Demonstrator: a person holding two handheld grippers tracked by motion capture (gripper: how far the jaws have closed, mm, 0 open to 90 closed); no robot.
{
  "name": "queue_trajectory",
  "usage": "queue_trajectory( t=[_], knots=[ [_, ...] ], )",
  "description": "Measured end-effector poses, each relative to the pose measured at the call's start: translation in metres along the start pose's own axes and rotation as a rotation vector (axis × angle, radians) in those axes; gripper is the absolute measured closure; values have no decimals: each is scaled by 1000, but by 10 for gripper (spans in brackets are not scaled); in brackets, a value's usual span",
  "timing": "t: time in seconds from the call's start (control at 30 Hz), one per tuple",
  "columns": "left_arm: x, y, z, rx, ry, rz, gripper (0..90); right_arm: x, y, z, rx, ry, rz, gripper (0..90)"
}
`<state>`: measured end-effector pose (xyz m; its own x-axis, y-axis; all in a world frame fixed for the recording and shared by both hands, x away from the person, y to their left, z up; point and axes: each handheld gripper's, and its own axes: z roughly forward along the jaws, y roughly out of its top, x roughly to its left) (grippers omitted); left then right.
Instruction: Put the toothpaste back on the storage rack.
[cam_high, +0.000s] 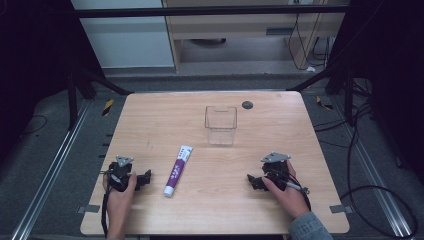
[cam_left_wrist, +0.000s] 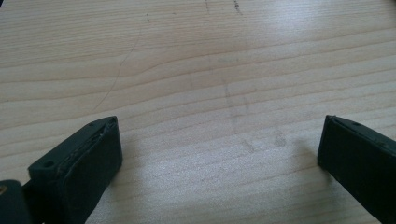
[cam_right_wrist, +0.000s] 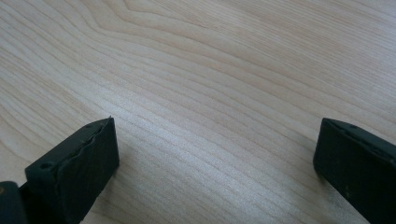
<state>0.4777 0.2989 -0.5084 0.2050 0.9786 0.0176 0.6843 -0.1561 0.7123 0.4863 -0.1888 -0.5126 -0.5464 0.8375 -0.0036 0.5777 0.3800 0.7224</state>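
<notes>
While seen from the high view, wooden table (cam_high: 150, 115) with tube (cam_high: 177, 170) lying flat near centre front, cap end toward the person, white end pointing at clear box (cam_high: 220, 125). Box upright, well apart from tube, toward the far edge. Dark round spot (cam_high: 247, 105) just beyond box. Left gripper (cam_high: 142, 179) resting on table near tube's left, held by left hand (cam_high: 120, 192), not touching tube. Right gripper (cam_high: 252, 181) resting on table well right of tube, held by right hand (cam_high: 287, 192).

Left gripper view: jaws spread wide, released, bare wood between, faint scratches on table.

Right gripper view: jaws spread wide, released, bare wood grain between.
</notes>
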Motion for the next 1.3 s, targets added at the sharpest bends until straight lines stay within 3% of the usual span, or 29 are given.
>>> queue_trajectory(
  t=[0.27, 0.53, 0.87, 0.93, 0.97, 1.0, 1.07, 1.13, 1.3],
  knots=[
    [-1, 0, -1, -13, -19, 26, 32, -3, 1, 1, -2, 3, -6, 5],
    [-7, 6, -17, -70, -28, 43, 28, -3, 1, 1, 0, 4, -4, 5],
    [-32, 31, -40, -105, -81, 98, 32, -2, 1, 1, -2, -8, 7, 8],
    [-40, 40, -44, -95, -96, 120, 37, -3, 1, 1, 2, -12, 10, 8],
    [-50, 48, -48, -67, -82, 154, 45, -3, 2, 1, 1, -12, 12, 7],
    [-50, 48, -48, -67, -82, 154, 51, -3, 2, 1, 1, -12, 12, 7],
    [-60, 55, -52, -28, -47, 195, 61, -3, 2, 1, 1, -12, 12, 7],
    [-73, 67, -53, 24, -38, 246, 60, -3, 2, 1, 1, -12, 11, 8],
    [-81, 81, -48, 59, -89, 222, 64, -3, 1, 1, 1, -11, 11, 8]
  ],
)
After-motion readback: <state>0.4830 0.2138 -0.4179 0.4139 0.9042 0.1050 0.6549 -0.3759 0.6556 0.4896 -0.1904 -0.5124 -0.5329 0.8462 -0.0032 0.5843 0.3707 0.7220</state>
